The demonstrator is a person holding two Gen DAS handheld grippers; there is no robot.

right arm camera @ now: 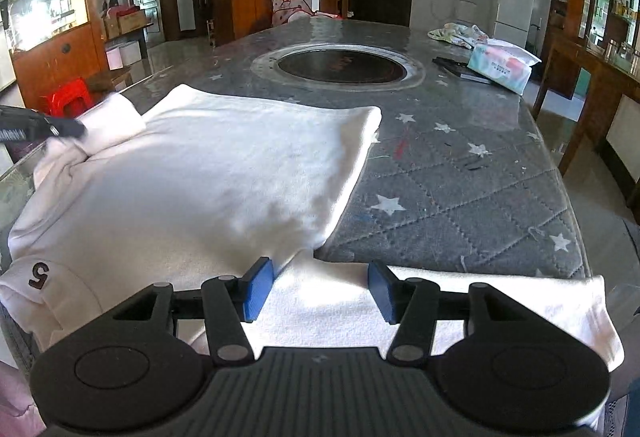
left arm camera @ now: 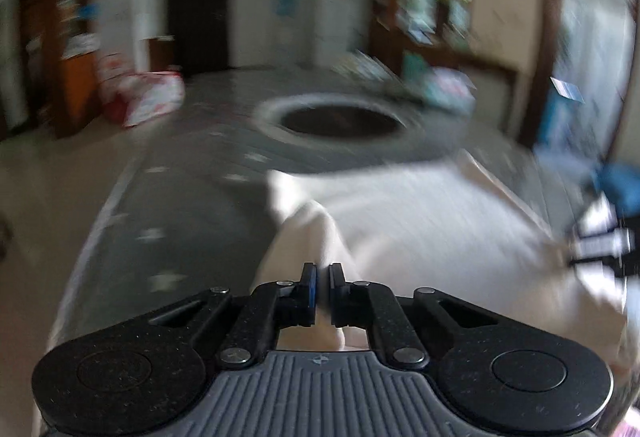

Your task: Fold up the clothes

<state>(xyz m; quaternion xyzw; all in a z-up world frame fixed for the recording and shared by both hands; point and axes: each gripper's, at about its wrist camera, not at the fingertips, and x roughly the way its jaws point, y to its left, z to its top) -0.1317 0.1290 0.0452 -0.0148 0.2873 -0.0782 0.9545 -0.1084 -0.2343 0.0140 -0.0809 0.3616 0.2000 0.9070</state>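
Note:
A white garment [right arm camera: 208,173] lies folded on the grey star-patterned table cover [right arm camera: 460,177], with a dark number 5 [right arm camera: 40,274] near its left corner. My right gripper [right arm camera: 320,289] stands open just above a white sleeve at the near edge; its blue pads [right arm camera: 260,289] do not press the cloth. At the far left, my left gripper [right arm camera: 60,127] reaches the other sleeve. In the blurred left wrist view my left gripper [left arm camera: 323,277] is shut, and a raised ridge of the garment [left arm camera: 420,217] runs into its tips. My right gripper [left arm camera: 596,241] shows blurred at the right edge.
A round dark inset [right arm camera: 340,63] sits in the table's middle. At the far right lie a tissue pack [right arm camera: 504,63], a dark flat item [right arm camera: 460,67] and a crumpled cloth [right arm camera: 460,33]. A red stool [right arm camera: 68,97] stands left of the table, wooden furniture [right arm camera: 580,77] right.

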